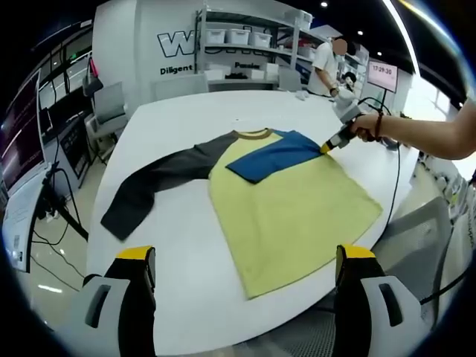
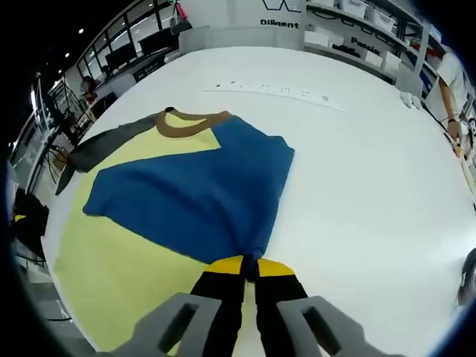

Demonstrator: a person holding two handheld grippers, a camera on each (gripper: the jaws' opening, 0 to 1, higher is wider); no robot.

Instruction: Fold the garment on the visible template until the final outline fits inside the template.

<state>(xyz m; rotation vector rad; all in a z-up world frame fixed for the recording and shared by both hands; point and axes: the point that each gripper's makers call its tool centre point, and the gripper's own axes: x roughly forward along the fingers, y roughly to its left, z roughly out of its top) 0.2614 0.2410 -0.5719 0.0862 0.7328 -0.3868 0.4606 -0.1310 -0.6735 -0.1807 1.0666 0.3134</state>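
Note:
A yellow shirt with a brown collar lies flat on the white table. Its dark grey sleeve stretches out to the left. Its blue sleeve is folded over the chest. My right gripper is shut on the end of the blue sleeve, and it appears as the right gripper at the shirt's far right, held by a hand. My left gripper is open near the table's front edge, above the shirt's hem, holding nothing.
Shelves with white bins stand behind the table, and a person works at the back right. A row of small marks runs across the table beyond the collar. Chairs and cables stand left of the table.

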